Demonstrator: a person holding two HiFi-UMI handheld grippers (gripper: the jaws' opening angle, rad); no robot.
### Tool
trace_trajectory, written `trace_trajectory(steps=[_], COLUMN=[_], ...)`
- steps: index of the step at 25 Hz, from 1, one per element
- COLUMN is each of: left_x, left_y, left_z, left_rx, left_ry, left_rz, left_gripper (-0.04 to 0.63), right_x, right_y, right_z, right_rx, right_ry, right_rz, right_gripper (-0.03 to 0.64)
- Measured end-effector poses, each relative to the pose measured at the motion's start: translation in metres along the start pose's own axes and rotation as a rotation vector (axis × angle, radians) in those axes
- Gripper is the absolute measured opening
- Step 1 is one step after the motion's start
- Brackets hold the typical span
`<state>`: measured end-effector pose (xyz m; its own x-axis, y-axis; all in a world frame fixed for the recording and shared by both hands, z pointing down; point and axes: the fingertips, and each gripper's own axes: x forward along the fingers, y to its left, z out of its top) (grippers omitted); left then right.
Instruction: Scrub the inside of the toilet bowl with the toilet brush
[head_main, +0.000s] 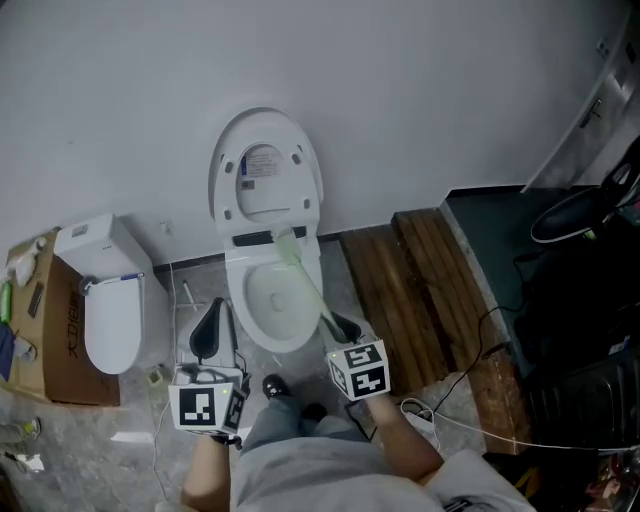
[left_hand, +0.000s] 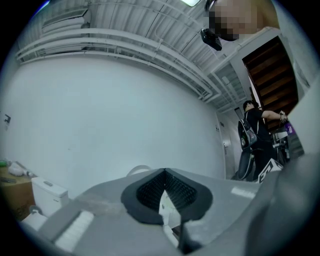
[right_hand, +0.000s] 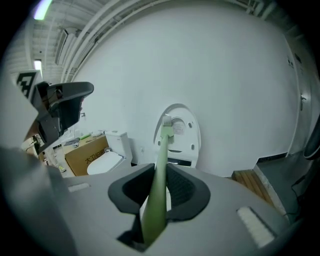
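well, the right gripper (head_main: 343, 326) is clamped on the pale green handle of the toilet brush (head_main: 303, 280). the brush head sits at the 12 o'clock edge of the toilet bowl (head_main: 238, 292), just under the raised lid (head_main: 265, 165). whether the bristles touch porcelain i cannot tell. the left gripper (head_main: 207, 330) hovers at the bowl's 8 o'clock, its jaws together with nothing between them.

to scrub well, the head probably needs to drop below the rim and sweep round the inner wall, 12 o'clock through 6 and back. the handle is thin and long, so it may pivot between the pads. pressing along the shaft rather than sideways should keep it from twisting loose.

the floor (head_main: 140, 470) is grey speckled concrete, with a white cable (head_main: 470, 415) trailing at 4 o'clock. the wall (head_main: 420, 90) behind is plain white. a second toilet (head_main: 108, 310) stands at 9 o'clock with a cardboard box (head_main: 60, 330) beyond it, and a wooden platform (head_main: 410, 290) lies at 3 o'clock.
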<state>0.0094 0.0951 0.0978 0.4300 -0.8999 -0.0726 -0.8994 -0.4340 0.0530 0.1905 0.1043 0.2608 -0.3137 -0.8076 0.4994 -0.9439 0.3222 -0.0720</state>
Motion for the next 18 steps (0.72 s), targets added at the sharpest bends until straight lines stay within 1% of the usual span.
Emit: trace_trajectory(steps=[8, 18], left_x=[-0.010, -0.013], left_y=[-0.008, -0.004], left_z=[0.011, 0.026], left_rx=[0.028, 0.010], left_ry=[-0.028, -0.038], left_rz=[-0.005, 0.019], left_gripper=[0.005, 0.005], right_x=[-0.023, -0.047], right_y=[-0.002, -0.005], right_z=[0.028, 0.065], right_rx=[-0.008, -0.072], right_ry=[-0.102, -0.231], right_rz=[-0.025, -0.086], right_gripper=[0.077, 0.077])
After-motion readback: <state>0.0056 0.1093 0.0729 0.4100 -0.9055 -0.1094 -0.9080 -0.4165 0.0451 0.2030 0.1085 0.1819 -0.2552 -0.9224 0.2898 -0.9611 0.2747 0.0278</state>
